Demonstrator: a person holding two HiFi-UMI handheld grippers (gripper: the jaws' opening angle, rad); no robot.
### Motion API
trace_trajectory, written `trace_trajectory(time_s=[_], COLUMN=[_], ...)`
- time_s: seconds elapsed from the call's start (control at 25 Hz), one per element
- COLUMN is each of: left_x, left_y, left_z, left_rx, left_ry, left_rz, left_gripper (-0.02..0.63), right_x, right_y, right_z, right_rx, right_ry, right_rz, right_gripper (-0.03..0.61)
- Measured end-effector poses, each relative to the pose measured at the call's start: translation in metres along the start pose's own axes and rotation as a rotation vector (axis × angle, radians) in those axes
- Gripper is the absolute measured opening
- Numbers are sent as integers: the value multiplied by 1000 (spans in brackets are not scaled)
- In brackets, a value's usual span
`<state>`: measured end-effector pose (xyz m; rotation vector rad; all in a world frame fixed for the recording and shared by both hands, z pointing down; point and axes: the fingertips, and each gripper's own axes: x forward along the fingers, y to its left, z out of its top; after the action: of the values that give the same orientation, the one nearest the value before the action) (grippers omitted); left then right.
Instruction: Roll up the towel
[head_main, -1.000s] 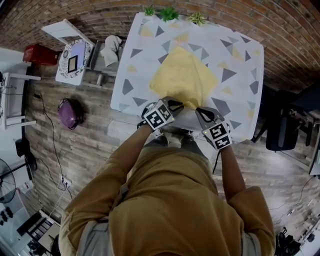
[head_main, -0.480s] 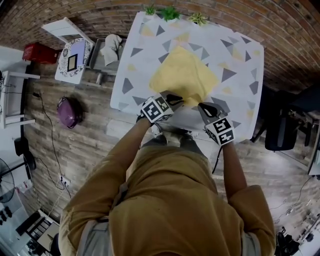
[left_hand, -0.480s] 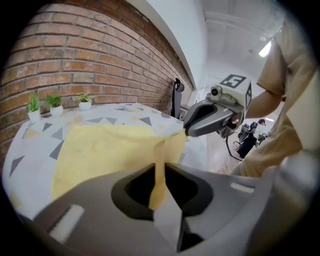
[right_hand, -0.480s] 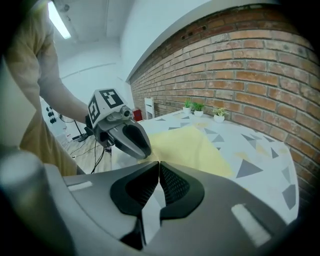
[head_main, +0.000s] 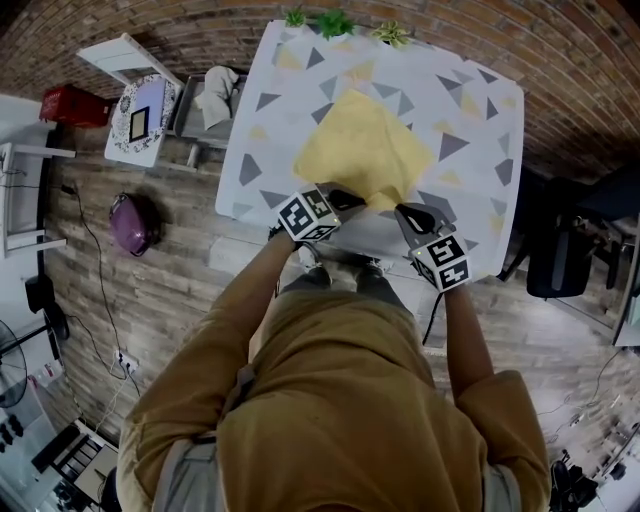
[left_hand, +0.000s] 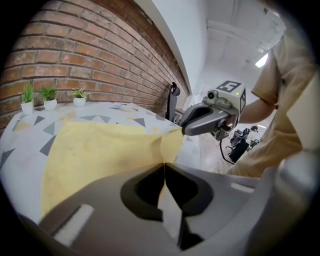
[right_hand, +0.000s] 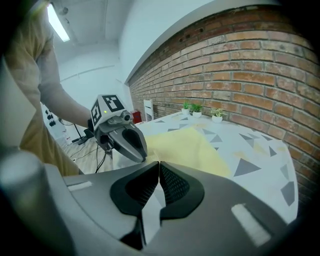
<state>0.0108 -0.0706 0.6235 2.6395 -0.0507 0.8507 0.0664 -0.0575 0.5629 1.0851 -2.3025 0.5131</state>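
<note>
The towel (head_main: 362, 150) lies on the counter (head_main: 478, 100), its near edge pinched in the closed jaws of the left gripper (head_main: 352, 199) and right gripper (head_main: 403, 211) — two holds, likely to start an even roll.

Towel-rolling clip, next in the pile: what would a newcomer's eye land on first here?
A yellow towel lies spread cornerwise in the middle of a white tablecloth printed with grey and yellow triangles. At its near edge, the left gripper and the right gripper sit side by side, each with its fingers shut on the cloth. Three small potted plants line the table's far edge against the brick wall.
</note>
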Motion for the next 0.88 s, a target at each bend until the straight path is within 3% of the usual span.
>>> trace_trajectory(time_s=[0.24,0.48,0.72,0.88], left_x=[-14,-4,11,13], left_y=[24,47,54,57], left_z=[10,-4,-11,-16], left_rx=[-24,-7,113,139], left_ry=[18,140,198,171], left_rz=[45,109,250,334], left_gripper=[67,67,96,143], right_x=[13,47,67,73], right_y=[-17,-34,-59,-61], right_z=[-5,-20,-55,-65], right_rx=[17,14,-60,-111], right_ry=[64,173,319,349], right_rz=[-3,-3,-179,-230], right_gripper=[14,15,24,32])
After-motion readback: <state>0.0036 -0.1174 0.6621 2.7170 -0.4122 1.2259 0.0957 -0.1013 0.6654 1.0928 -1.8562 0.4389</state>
